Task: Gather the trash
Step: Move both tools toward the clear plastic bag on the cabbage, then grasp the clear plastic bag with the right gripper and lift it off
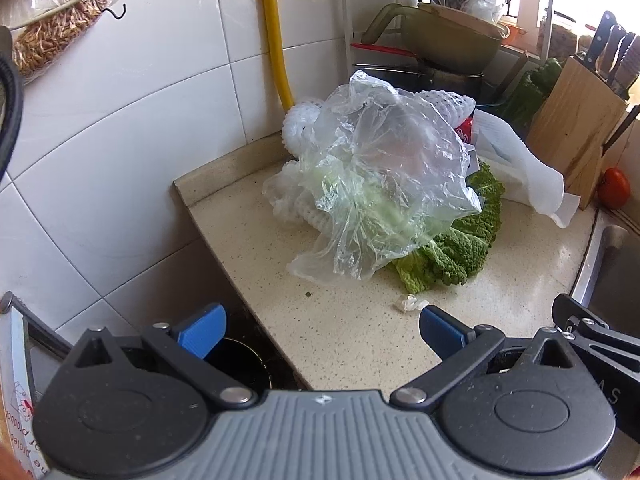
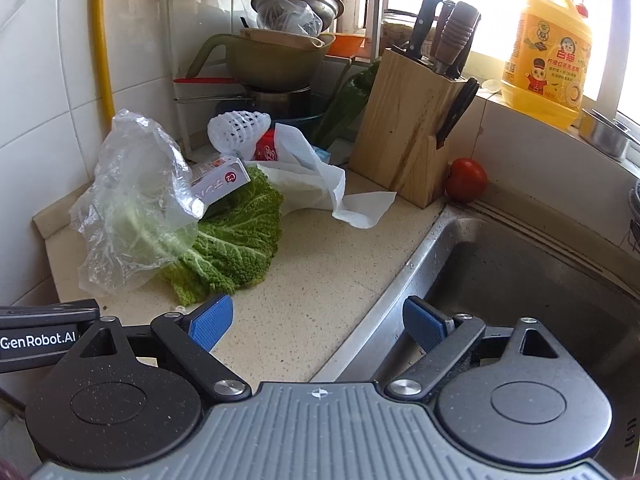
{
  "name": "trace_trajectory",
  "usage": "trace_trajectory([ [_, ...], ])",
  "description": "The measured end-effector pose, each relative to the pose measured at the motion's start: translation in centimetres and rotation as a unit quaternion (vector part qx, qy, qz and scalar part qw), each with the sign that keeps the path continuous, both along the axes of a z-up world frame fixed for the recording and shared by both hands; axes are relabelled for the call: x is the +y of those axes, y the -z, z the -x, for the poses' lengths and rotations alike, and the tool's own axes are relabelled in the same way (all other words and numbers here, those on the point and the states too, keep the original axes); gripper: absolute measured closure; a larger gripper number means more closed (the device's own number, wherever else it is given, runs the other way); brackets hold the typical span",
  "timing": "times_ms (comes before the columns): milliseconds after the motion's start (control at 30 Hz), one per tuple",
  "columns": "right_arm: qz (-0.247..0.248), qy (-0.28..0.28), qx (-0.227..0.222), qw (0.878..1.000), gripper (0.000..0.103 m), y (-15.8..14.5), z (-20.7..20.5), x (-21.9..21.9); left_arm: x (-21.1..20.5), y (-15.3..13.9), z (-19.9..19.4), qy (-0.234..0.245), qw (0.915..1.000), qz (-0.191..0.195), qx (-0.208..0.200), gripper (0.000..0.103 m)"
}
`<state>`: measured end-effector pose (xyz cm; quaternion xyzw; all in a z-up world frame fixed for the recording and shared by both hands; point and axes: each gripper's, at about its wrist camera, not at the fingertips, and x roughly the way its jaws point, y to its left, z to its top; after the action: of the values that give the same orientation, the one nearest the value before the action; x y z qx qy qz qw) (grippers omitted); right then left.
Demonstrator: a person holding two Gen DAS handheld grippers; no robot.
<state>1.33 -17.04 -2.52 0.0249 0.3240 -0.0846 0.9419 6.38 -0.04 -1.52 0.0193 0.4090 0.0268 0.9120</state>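
Note:
A pile of trash lies in the counter's back corner. A crumpled clear plastic bag (image 1: 372,176) (image 2: 132,200) covers green cabbage leaves (image 1: 452,248) (image 2: 236,240). White foam fruit nets (image 1: 448,104) (image 2: 238,128), a small white carton (image 2: 218,184), a red packet (image 2: 266,146) and white paper towel (image 1: 528,172) (image 2: 340,192) lie with it. A tiny white scrap (image 1: 410,303) sits near the front. My left gripper (image 1: 320,330) is open and empty, short of the pile. My right gripper (image 2: 318,322) is open and empty over the counter's edge by the sink.
A steel sink (image 2: 540,280) lies to the right. A wooden knife block (image 2: 408,136) (image 1: 576,128), a tomato (image 2: 466,180) (image 1: 614,188), stacked bowls and pans on a rack (image 2: 280,56), a yellow pipe (image 1: 274,36) and a yellow detergent jug (image 2: 548,56) stand behind. The left gripper's body shows in the right wrist view (image 2: 44,340).

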Motion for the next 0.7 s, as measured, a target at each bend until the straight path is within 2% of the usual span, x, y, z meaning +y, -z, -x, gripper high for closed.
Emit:
trace_trajectory([
  [300,-0.013,-0.022,0.005,1.0,0.008,0.9,-2.9,-2.7,-2.8,0.5,-2.3,-0.016,0.9998,-0.016,0.002,0.003],
  [700,-0.039,-0.038,0.003,0.999,0.008,0.7,-3.5,-4.1,-4.0,0.4,-2.8,-0.01,0.9993,-0.037,0.006,0.003],
])
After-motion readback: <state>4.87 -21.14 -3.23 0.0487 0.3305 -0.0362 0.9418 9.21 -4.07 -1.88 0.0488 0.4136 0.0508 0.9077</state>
